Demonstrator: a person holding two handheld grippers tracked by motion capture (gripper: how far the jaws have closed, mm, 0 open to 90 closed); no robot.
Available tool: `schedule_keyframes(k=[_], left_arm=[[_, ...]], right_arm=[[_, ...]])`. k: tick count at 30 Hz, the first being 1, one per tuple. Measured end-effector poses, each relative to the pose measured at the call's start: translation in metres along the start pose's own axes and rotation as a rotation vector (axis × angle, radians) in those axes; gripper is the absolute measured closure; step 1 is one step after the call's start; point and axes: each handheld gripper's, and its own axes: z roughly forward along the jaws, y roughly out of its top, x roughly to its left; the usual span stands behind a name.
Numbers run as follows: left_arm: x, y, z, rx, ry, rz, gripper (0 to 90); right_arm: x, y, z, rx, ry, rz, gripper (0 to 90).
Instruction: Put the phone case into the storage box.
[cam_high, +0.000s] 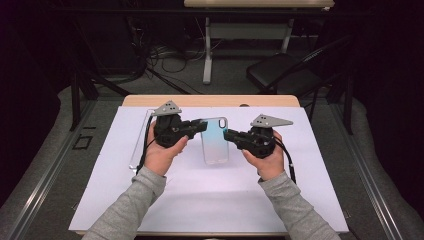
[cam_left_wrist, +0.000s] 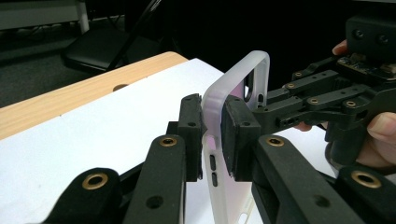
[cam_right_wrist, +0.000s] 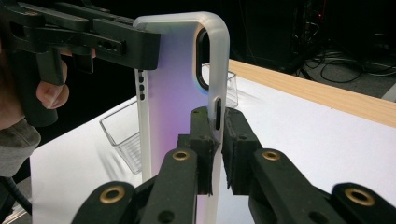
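Note:
A translucent phone case (cam_high: 215, 145) with a blue-to-purple tint is held up over the white sheet (cam_high: 210, 200) between both grippers. My left gripper (cam_high: 202, 125) is shut on its left edge near the camera cutout, and the pads clamp the frosted rim (cam_left_wrist: 212, 100) in the left gripper view. My right gripper (cam_high: 227, 134) is shut on the opposite long edge, its pads pinching the rim just below a side slot (cam_right_wrist: 218, 112). In the right gripper view the case (cam_right_wrist: 175, 84) stands upright, and the left gripper (cam_right_wrist: 140, 46) grips its top corner.
A clear plastic tray (cam_high: 139, 140) lies on the sheet to the left of the left hand, and shows again behind the case (cam_right_wrist: 123, 135). The wooden table edge (cam_high: 210, 101) runs along the far side. A black chair (cam_high: 280, 70) and cables sit on the floor beyond.

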Motion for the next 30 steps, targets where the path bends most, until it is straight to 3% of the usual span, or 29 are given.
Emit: schedule_keyframes(k=[12,30], left_arm=[[0.0064,0.0004,-0.0010,0.005,-0.046,0.008,80.6],[0.0100,0.0021,-0.0007,0.011,-0.072,0.004,81.1]], right_arm=[[-0.0004,0.0001,-0.0002,-0.002,0.007,-0.001,83.8],[-0.0004,0.0000,0.0000,-0.005,0.004,-0.002,83.7]])
